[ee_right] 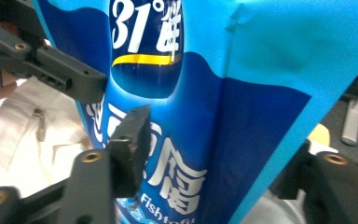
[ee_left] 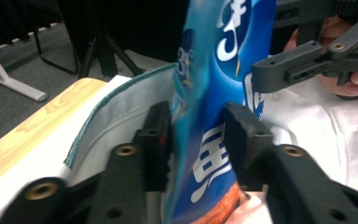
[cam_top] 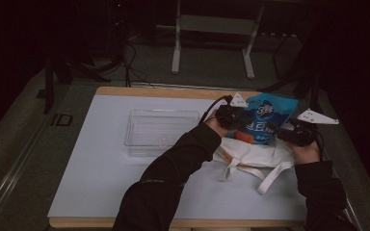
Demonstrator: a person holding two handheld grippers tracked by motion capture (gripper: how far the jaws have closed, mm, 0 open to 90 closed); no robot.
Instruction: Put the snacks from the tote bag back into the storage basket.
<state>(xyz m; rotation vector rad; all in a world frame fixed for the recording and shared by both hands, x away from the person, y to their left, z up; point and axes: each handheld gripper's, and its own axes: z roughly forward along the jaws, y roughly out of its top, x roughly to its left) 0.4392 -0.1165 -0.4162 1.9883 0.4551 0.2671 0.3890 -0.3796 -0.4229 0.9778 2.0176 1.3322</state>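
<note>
A blue snack bag (cam_top: pixel 267 118) with white lettering stands upright over a white tote bag (cam_top: pixel 255 155) at the table's right side. My left gripper (cam_top: pixel 230 115) is shut on the snack bag (ee_left: pixel 214 70), its jaws pressing both faces just above the tote's open rim (ee_left: pixel 121 109). My right gripper (cam_top: pixel 296 132) is at the snack bag's right edge. In the right gripper view its jaws stand wide apart, open (ee_right: pixel 214 158), with the snack bag (ee_right: pixel 261 60) slanting between them and hiding the right jaw's tip. The tote's handles (cam_top: pixel 270 178) trail toward the front edge.
An empty clear plastic bin (cam_top: pixel 161 130) sits on the white mat (cam_top: pixel 101 183) left of the tote. The wooden table edge (cam_top: pixel 125 90) runs along the back. Metal stand legs (cam_top: pixel 176 53) are on the floor behind.
</note>
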